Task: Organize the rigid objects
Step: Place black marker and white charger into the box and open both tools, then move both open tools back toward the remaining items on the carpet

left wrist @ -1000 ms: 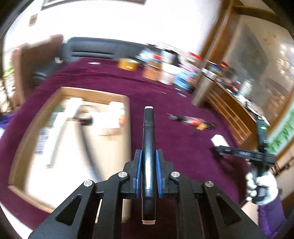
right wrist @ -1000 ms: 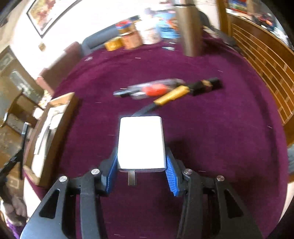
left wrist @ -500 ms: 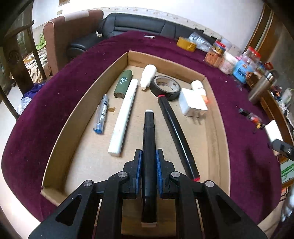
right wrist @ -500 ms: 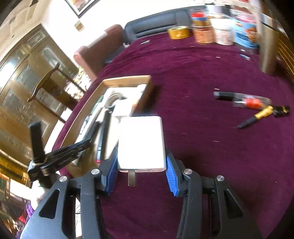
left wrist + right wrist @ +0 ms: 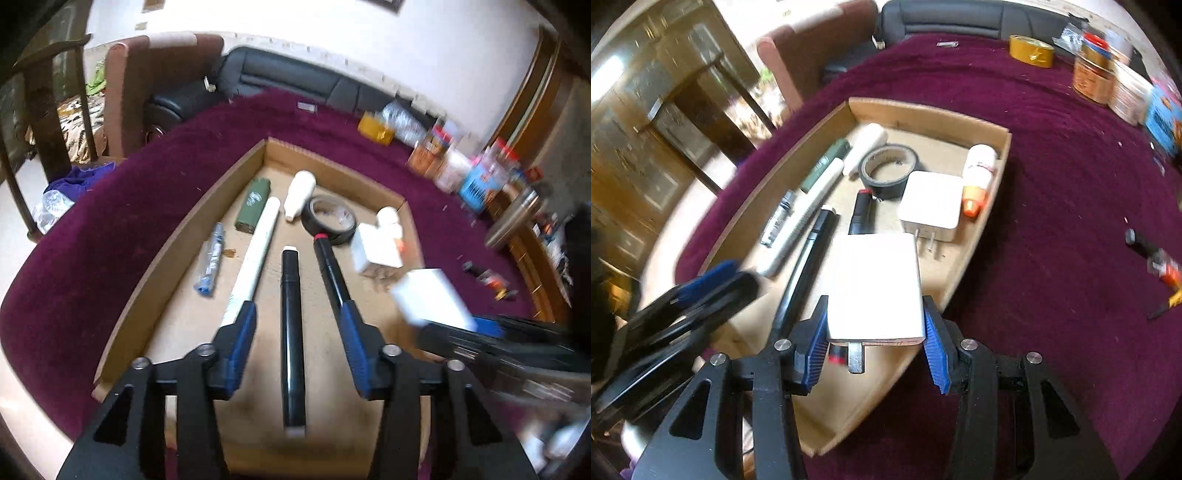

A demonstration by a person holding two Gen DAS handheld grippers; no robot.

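**Marker down in the box, charger held over it**

Here, from the left wrist, the left gripper (image 5: 297, 325) has its jaws spread wide with nothing between them touching the pads. The black marker (image 5: 291, 332) lies in the gap on the floor of the cardboard box (image 5: 177, 236), between a long white tube (image 5: 255, 254) and a second black marker with a red end (image 5: 330, 264). A tape roll (image 5: 328, 219) sits farther in, touching that red end.

From the right wrist, the right gripper (image 5: 875, 332) has its jaws closed against the sides of a white charger (image 5: 873, 286), prongs pointing back toward the camera. It hangs over the box's near end, above the counter's purple cloth (image 5: 1052, 221). Another white charger (image 5: 932, 205) lies inside, just beside an orange-tipped bottle (image 5: 977, 177).
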